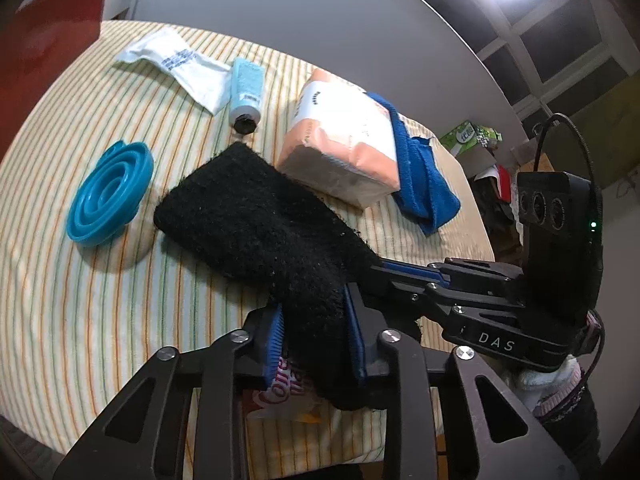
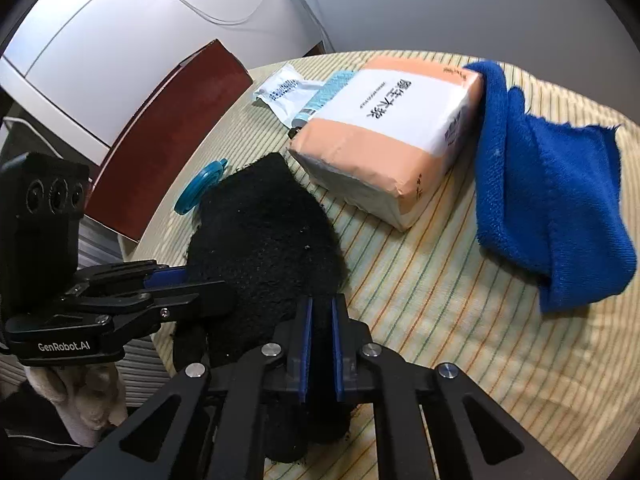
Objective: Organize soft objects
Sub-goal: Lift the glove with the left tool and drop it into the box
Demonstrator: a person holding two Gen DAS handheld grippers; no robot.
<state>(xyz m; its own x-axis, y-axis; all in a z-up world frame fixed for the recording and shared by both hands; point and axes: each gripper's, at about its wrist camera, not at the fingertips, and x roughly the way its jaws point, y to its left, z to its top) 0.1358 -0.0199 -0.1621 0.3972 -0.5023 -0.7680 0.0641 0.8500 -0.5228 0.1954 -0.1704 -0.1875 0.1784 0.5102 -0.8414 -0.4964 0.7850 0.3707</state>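
We held the black cloth [image 1: 256, 216] in both the left gripper [image 1: 316, 332] and right gripper [image 2: 320, 340]; the blue towel [image 2: 548, 208] lay unsorted.

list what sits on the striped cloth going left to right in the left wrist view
teal collapsible funnel → black fuzzy cloth held in the left gripper → orange tissue pack → blue towel
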